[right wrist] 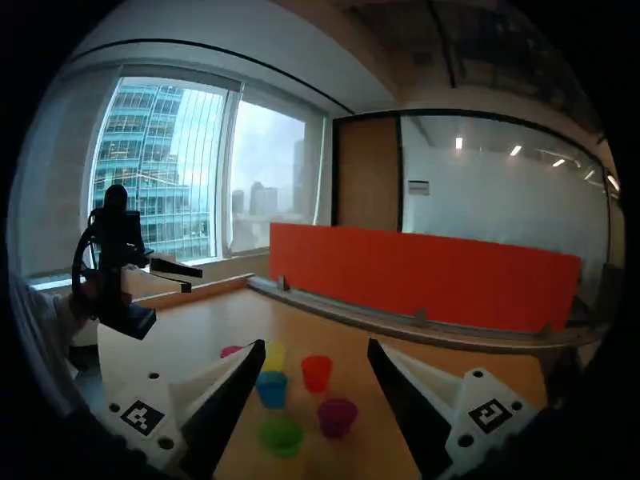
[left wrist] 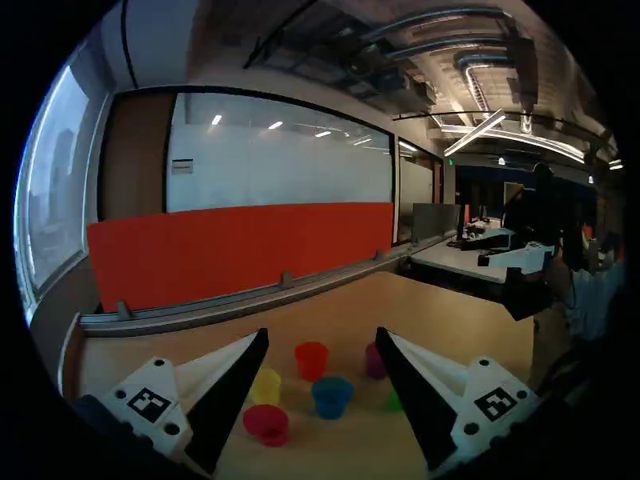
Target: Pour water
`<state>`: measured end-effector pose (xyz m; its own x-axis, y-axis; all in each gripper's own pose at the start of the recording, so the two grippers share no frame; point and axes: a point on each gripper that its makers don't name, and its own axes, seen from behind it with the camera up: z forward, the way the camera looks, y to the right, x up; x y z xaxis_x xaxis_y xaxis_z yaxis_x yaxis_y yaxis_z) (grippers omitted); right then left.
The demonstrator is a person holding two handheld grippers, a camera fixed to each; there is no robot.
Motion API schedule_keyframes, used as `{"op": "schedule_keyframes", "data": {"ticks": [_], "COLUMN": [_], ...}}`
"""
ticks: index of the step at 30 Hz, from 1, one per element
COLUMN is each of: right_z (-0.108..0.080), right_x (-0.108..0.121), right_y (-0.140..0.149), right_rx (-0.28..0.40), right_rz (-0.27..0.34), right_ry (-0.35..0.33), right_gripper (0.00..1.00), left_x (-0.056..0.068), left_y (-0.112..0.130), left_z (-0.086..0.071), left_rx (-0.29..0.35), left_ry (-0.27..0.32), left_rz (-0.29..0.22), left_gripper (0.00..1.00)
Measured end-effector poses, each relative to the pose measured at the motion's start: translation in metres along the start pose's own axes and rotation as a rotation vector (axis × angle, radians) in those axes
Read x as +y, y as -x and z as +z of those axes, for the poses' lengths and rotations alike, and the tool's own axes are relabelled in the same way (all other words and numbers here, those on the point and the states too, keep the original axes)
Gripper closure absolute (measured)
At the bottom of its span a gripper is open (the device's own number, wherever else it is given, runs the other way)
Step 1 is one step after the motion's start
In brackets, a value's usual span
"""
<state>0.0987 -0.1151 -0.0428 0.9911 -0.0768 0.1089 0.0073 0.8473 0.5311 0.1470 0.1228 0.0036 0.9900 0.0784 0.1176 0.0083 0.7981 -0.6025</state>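
Several small coloured cups stand in a loose cluster on a wooden table (left wrist: 448,320). In the left gripper view they are red (left wrist: 311,360), yellow (left wrist: 266,386), blue (left wrist: 331,397), pink (left wrist: 267,424), purple (left wrist: 374,360) and green (left wrist: 394,400), the green one partly behind a finger. My left gripper (left wrist: 320,332) hovers open above and short of them, holding nothing. In the right gripper view the red (right wrist: 316,372), blue (right wrist: 272,389), purple (right wrist: 337,416), green (right wrist: 281,436), yellow (right wrist: 274,354) and pink (right wrist: 231,350) cups lie below my open, empty right gripper (right wrist: 314,344). No water vessel is visible.
An orange partition (left wrist: 240,248) with a metal rail runs along the table's far edge. Windows (right wrist: 160,176) line one wall. A person's hand holds the left gripper (right wrist: 172,272) at the left of the right gripper view. The right gripper (left wrist: 516,260) is held beyond the table's right side.
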Motion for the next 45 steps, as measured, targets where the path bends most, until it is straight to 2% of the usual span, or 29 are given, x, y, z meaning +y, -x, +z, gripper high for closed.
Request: {"op": "schedule_keyframes", "data": {"ticks": [15, 27, 39, 45], "right_z": [-0.003, 0.000, 0.007, 0.011], "right_x": [-0.023, -0.032, -0.035, -0.042], "right_y": [0.037, 0.070, 0.096, 0.101], "right_rx": [-0.106, -0.167, -0.208, -0.205], "right_rz": [-0.042, -0.049, -0.026, -0.006], "right_ry": [-0.076, -0.100, -0.119, -0.140], "right_gripper": [0.01, 0.01, 0.01, 0.01], "left_x": [0.012, 0.026, 0.032, 0.033], "left_y": [0.042, 0.079, 0.124, 0.146], "left_z": [0.018, 0.037, 0.062, 0.075], "left_rx": [-0.107, -0.182, -0.272, -0.323], "left_ry": [0.051, 0.092, 0.121, 0.130], "left_rz": [0.028, 0.042, 0.051, 0.054], "left_gripper": [0.00, 0.00, 0.00, 0.00]}}
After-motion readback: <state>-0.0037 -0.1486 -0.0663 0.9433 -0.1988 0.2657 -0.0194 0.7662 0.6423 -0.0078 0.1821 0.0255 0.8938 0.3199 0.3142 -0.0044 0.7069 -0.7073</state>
